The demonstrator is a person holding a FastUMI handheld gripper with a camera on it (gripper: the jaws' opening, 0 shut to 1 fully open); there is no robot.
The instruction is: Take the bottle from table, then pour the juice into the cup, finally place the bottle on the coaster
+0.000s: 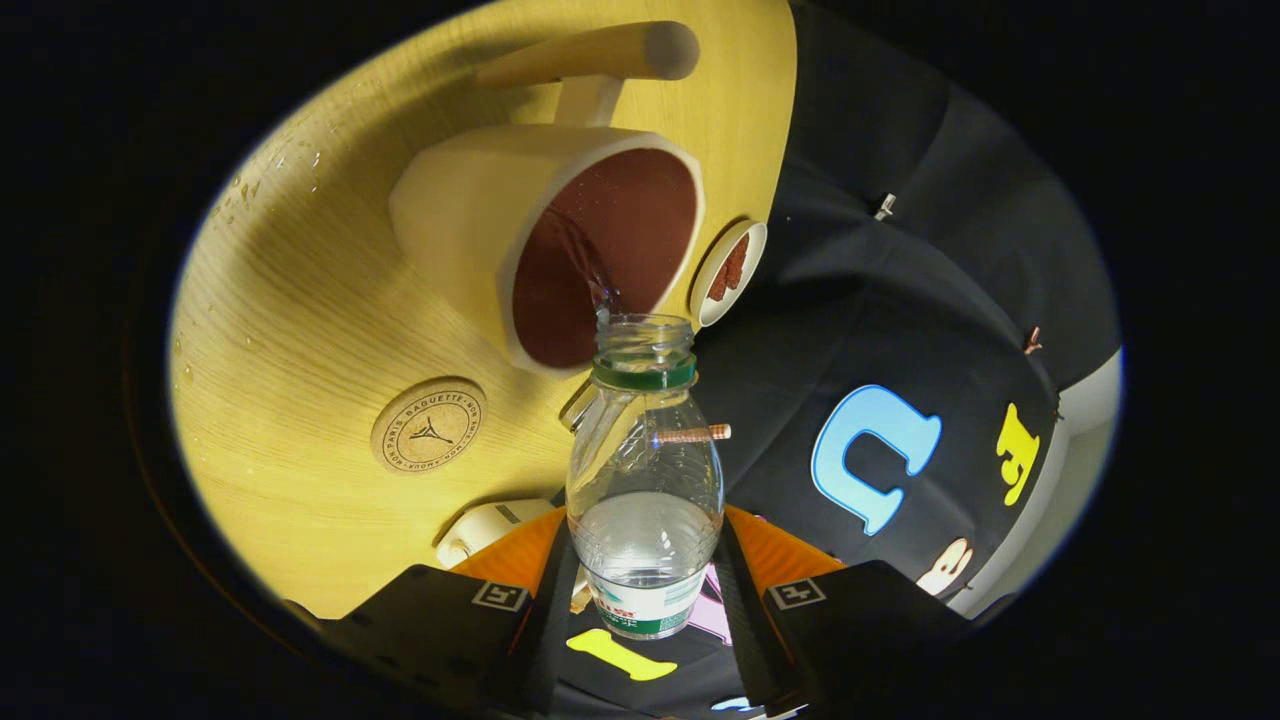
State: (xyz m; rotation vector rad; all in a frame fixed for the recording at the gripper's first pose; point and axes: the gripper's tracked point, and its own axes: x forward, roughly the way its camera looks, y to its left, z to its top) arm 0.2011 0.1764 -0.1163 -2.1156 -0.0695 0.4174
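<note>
A clear plastic bottle [645,470] with a green neck ring and no cap sits between my two fingers, and my gripper [645,595] is shut on its lower body. The bottle is tipped, its mouth at the rim of a cream cup [470,215] with a dark red-brown inside. A thin stream of clear liquid runs from the mouth into the cup. Some liquid still lies in the bottle's lower part. A round cork coaster [429,425] with a printed emblem lies on the yellow wooden table [300,300], beside the cup and nearer to my fingers.
A small white dish [727,272] with brown pieces sits at the table's edge beside the cup. A pale wooden rod [600,52] stands past the cup. A white object [490,525] lies by my left finger. Water drops dot the far tabletop.
</note>
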